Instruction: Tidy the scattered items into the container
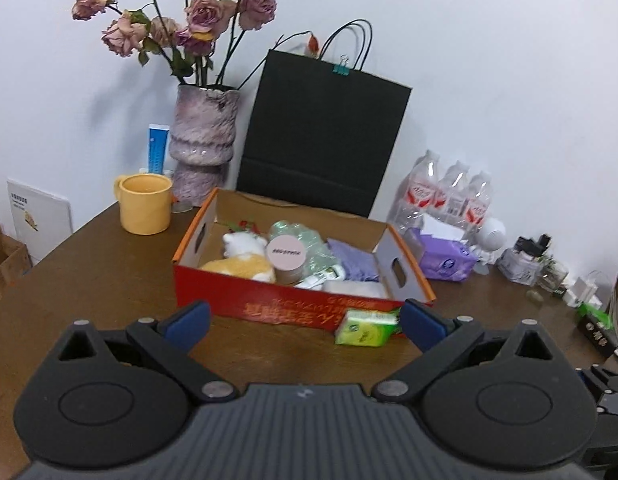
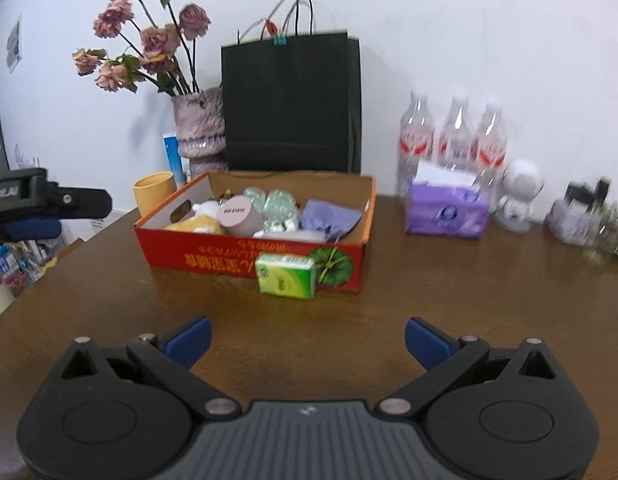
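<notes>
A red cardboard box (image 1: 245, 300) (image 2: 169, 248) sits mid-table and holds a plush toy (image 1: 245, 264), a pink-lidded jar (image 1: 287, 258) (image 2: 239, 214), a clear plastic bottle (image 1: 305, 236), a purple pouch (image 1: 353, 260) (image 2: 325, 216) and white items. A green tissue pack (image 1: 365, 328) (image 2: 285, 276) lies on the table against the box's front wall. My left gripper (image 1: 305, 326) is open and empty, just short of the box, the pack by its right finger. My right gripper (image 2: 307, 340) is open and empty, farther back from the pack.
Behind the box stand a yellow mug (image 1: 145, 204), a vase of dried roses (image 1: 201, 144), a black paper bag (image 1: 321, 132) and water bottles (image 1: 449, 192). A purple tissue pack (image 2: 445, 212), a white figurine (image 2: 519, 192) and small clutter sit at right.
</notes>
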